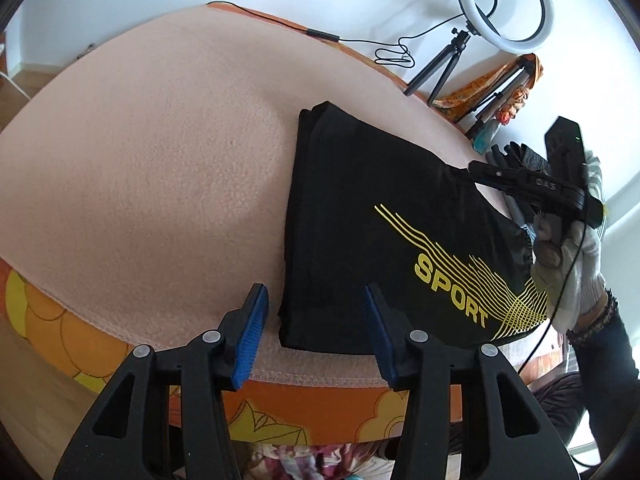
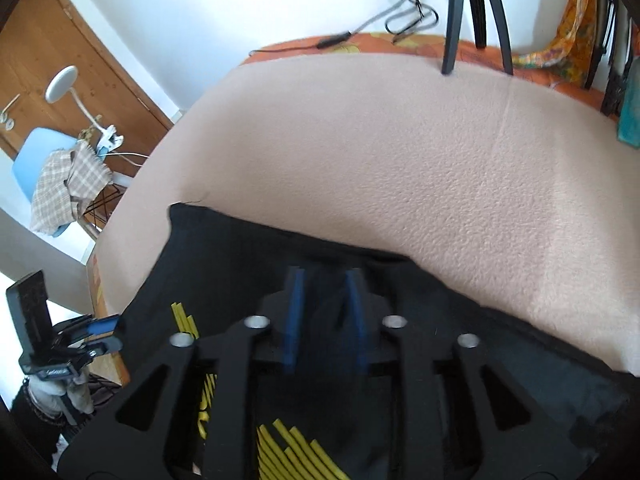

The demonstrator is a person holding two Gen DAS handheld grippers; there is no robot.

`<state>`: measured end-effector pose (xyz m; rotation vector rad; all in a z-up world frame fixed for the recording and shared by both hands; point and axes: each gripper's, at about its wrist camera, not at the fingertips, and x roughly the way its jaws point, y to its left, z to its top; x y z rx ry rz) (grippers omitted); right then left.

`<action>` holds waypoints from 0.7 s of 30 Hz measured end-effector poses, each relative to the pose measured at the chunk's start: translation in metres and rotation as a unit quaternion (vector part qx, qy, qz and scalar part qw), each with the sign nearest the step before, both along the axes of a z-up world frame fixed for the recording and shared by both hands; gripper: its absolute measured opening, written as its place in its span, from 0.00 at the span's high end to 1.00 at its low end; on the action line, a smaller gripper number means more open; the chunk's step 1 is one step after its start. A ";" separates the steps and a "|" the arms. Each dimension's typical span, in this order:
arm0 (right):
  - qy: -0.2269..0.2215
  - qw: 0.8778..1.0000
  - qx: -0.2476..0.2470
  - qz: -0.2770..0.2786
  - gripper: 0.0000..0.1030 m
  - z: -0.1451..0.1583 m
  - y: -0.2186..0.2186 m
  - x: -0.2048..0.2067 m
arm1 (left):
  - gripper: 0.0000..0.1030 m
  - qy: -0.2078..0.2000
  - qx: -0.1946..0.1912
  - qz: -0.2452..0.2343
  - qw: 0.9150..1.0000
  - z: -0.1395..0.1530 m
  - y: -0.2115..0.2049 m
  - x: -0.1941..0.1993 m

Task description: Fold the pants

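The black pants [image 1: 384, 216] lie already folded into a compact rectangle on the pink blanket [image 1: 152, 168], at the near right part of the bed, w/ the yellow SPORT print [image 1: 452, 292] facing up. The long axis of the bundle runs from the near edge of the blanket away toward the ring light [image 1: 506, 4]. The left gripper [image 1: 316, 332] hovers just at the near-left corner of the pants, jaws well apart and holding nothing; the corner lies between the blue pads [image 1: 252, 336], a bit to the right of centre. The right gripper [image 2: 326, 320] is over the cloth at the far right edge; its pads look narrow apart, w/ dark fabric between them, but the picture is blurred there, so I cannot tell if it is clamped or only resting. Judging by position, the left is nearer to the free corner, so probably it would take the next pinch. The left view shows the whole bundle & the gloved right hand [image 1: 572, 248]; the right view shows only the far edge, plus a chair [image 2: 44, 168] beside the bed.
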<state>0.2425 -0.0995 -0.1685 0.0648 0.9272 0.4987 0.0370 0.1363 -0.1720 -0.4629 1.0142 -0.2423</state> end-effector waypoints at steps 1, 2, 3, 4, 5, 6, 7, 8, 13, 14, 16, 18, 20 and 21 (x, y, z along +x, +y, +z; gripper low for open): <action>-0.007 1.000 0.008 0.006 0.59 0.006 0.000 -0.011 | 0.54 -0.005 -0.002 0.003 1.000 0.000 0.001 -0.001; -0.012 1.000 0.017 0.013 0.57 0.012 0.000 -0.021 | 0.54 -0.007 -0.005 0.005 1.000 0.000 0.001 -0.001; -0.015 0.999 0.024 0.018 0.57 0.016 0.000 -0.029 | 0.54 -0.007 -0.010 0.008 1.000 -0.001 0.002 -0.001; -0.018 0.999 0.031 0.021 0.56 0.019 0.000 -0.038 | 0.54 -0.007 -0.019 0.013 1.000 -0.001 0.003 -0.001; -0.020 0.999 0.035 0.022 0.55 0.022 -0.001 -0.045 | 0.56 -0.007 -0.028 0.015 0.999 -0.002 0.004 -0.001; -0.021 0.999 0.038 0.022 0.54 0.023 0.000 -0.051 | 0.57 -0.007 -0.034 0.013 0.999 -0.002 0.003 -0.001; -0.022 0.999 0.043 0.021 0.53 0.024 0.000 -0.055 | 0.57 -0.009 -0.034 0.010 0.999 -0.002 0.002 0.000; -0.021 0.998 0.048 0.022 0.53 0.025 0.000 -0.058 | 0.57 -0.012 -0.032 0.006 0.999 -0.002 0.000 0.000; -0.010 0.998 0.060 0.019 0.53 0.017 0.001 -0.064 | 0.88 -0.003 -0.075 -0.002 0.997 -0.011 -0.003 0.007; -0.006 0.998 0.062 0.019 0.53 0.015 0.002 -0.064 | 0.88 -0.005 -0.079 0.002 0.997 -0.012 -0.003 0.008; 0.001 0.998 0.063 0.019 0.53 0.012 0.003 -0.063 | 0.90 -0.011 -0.072 0.003 0.997 -0.010 -0.006 0.009; 0.004 0.998 0.063 0.020 0.53 0.011 0.005 -0.063 | 0.91 -0.019 -0.066 -0.001 0.998 -0.007 -0.010 0.010; 0.012 0.997 0.067 0.022 0.53 0.011 0.009 -0.061 | 0.92 -0.032 -0.056 -0.008 0.998 -0.001 -0.017 0.009; 0.016 0.997 0.068 0.024 0.52 0.011 0.012 -0.060 | 0.92 -0.040 -0.050 -0.012 0.998 0.002 -0.020 0.008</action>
